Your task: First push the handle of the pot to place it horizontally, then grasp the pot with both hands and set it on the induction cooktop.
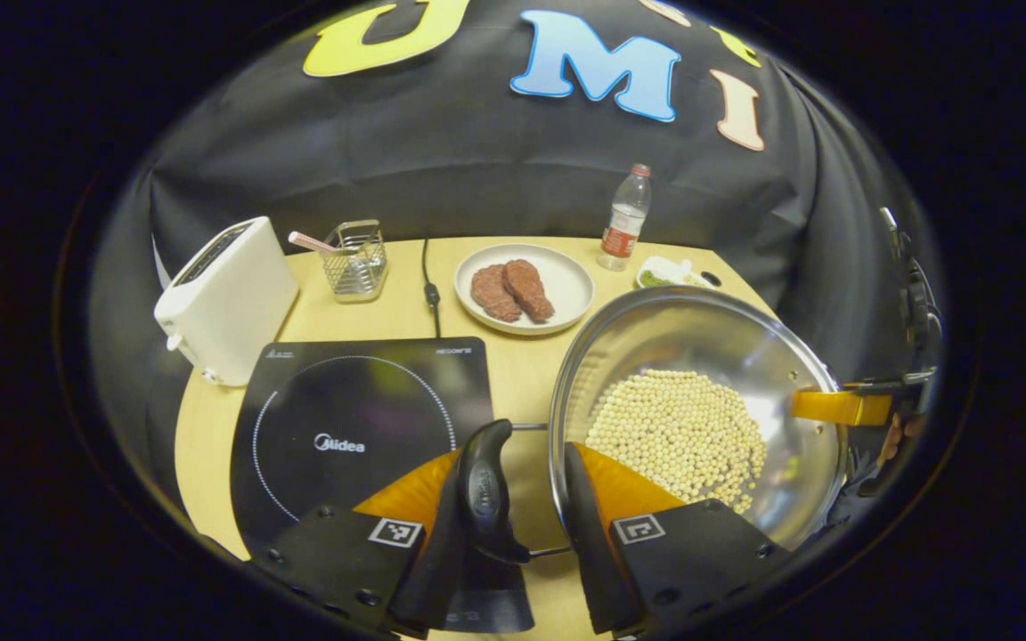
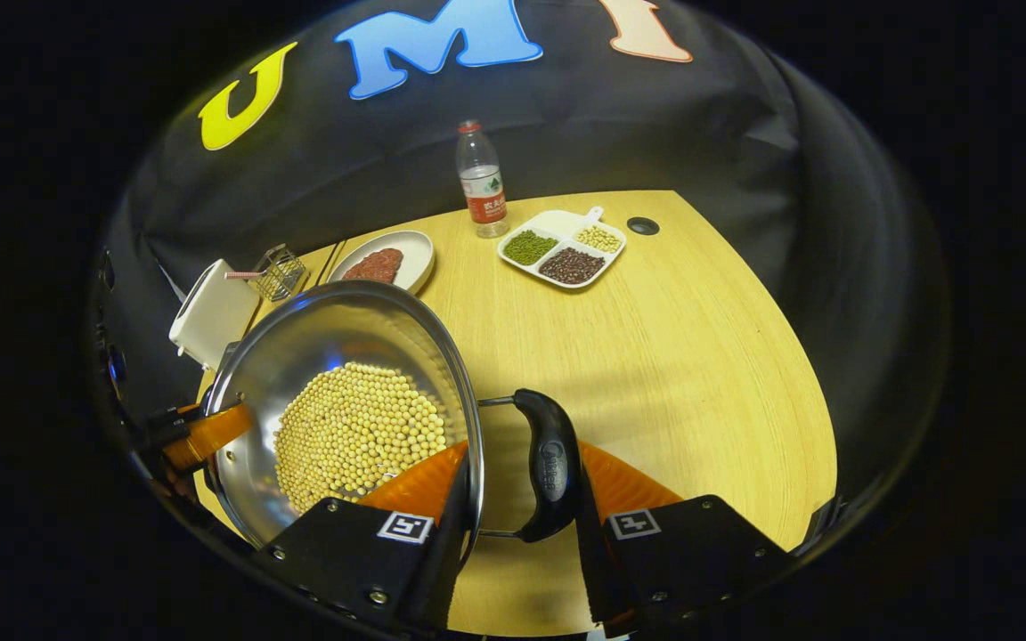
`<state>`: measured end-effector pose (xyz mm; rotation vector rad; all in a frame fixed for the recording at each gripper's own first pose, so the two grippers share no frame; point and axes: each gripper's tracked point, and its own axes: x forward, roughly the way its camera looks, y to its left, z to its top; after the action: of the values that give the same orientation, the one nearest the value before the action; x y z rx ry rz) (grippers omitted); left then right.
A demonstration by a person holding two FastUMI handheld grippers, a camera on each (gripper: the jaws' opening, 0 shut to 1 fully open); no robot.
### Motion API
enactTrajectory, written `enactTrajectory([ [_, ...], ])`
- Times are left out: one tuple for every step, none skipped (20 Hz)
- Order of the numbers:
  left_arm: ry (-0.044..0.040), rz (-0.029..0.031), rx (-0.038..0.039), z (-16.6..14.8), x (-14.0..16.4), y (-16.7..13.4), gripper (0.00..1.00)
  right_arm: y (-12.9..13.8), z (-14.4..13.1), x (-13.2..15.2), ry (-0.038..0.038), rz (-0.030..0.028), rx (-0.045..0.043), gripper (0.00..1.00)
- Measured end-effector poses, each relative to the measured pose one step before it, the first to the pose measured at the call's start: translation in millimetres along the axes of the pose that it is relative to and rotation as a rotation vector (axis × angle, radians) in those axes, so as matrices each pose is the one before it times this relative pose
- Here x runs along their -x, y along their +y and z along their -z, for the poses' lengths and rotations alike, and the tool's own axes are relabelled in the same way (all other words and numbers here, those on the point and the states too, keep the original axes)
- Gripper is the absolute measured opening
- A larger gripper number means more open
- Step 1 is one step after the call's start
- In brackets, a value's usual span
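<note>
Cooktop [image 1: 362, 436] reads "Midea"; left gripper [image 1: 517, 499] and right gripper [image 2: 517, 499] clamp pot [image 1: 700, 401] handles.

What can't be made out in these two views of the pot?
- Left gripper view: divided dish, mostly hidden behind the pot.
- Left gripper view: cooktop, near edge covered by the left tool.
- Both views: whether the pot's base touches the table, hidden by the pot itself.

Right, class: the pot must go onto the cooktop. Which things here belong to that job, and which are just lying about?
Job: pot, pot handles, cooktop.
Lying about: toaster, wire basket, plate of meat, bottle, divided dish.
</note>
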<state>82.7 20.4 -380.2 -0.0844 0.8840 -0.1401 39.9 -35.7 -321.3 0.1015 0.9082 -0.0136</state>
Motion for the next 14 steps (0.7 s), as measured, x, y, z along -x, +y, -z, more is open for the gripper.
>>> enactTrajectory([
  [-0.00103, -0.00282, 0.00084, 1.79, 2.1, 6.76, 0.64, 7.15, 0.29, 0.77, -0.00204, 0.00061, 0.00443, 0.57],
  [0.00122, -0.00423, 0.00289, 0.85, 1.39, 5.71, 0.64, 6.88, 0.77, -0.73, 0.00101, 0.00071, 0.00591, 0.57],
  [0.00256, -0.00291, 0.00071, -0.5, 3.21, 1.78, 0.64, 7.42, 0.79, 0.01, 0.00069, 0.00099, 0.00311, 0.57],
  [0.00121, -0.00221, 0.00167, -0.18, 3.65, 5.11, 0.64, 5.85, 0.36, 0.15, 0.00209, -0.0004, 0.00121, 0.57],
  [-0.00276, -0.00146, 0.00143, -0.74, 2.71, 4.48, 0.64, 6.58, 0.22, 0.07, 0.00268, -0.00094, -0.00051, 0.57],
  [-0.00243, -0.00153, 0.00184, 0.15, 1.29, 8.99, 0.64, 6.29, -0.23, -0.1, 0.00112, -0.00131, -0.00024, 0.57],
  [-0.00135, -0.00243, 0.00367, -0.27, 0.36, 7.43, 0.64, 6.17, 0.08, -0.43, 0.00087, -0.0011, 0.00191, 0.57],
  [-0.00241, -0.00255, 0.00371, -0.2, 0.31, 7.69, 0.64, 5.4, 0.63, -0.7, 0.00212, -0.0013, 0.00388, 0.57],
  [0.00035, -0.00271, 0.0028, -0.23, -0.01, 5.58, 0.64, 5.88, -0.21, 0.39, 0.0012, -0.00134, 0.00243, 0.57],
  [0.00084, -0.00327, 0.0036, -0.17, 0.52, 4.09, 0.64, 5.69, -0.24, -1.89, 0.00185, -0.00191, 0.00307, 0.57],
  [0.00035, -0.00245, 0.00272, 0.95, 2.2, 3.22, 0.64, 5.96, -0.37, -0.11, 0.00121, -0.00247, 0.00222, 0.57],
  [-0.00019, -0.00223, 0.00199, 0.19, 2.22, 5.95, 0.64, 4.39, 0.68, -0.41, 0.00157, -0.00208, 0.00206, 0.57],
  [0.00146, -0.00159, 0.00244, 0.9, 1.23, 4.39, 0.64, 4.93, -0.17, -0.61, 0.00075, -0.00164, 0.00298, 0.57],
  [0.00161, -0.00118, 0.00412, -0.82, 1.06, 5.19, 0.64, 4.91, -0.03, -0.38, 0.0004, -0.00139, 0.00208, 0.57],
])
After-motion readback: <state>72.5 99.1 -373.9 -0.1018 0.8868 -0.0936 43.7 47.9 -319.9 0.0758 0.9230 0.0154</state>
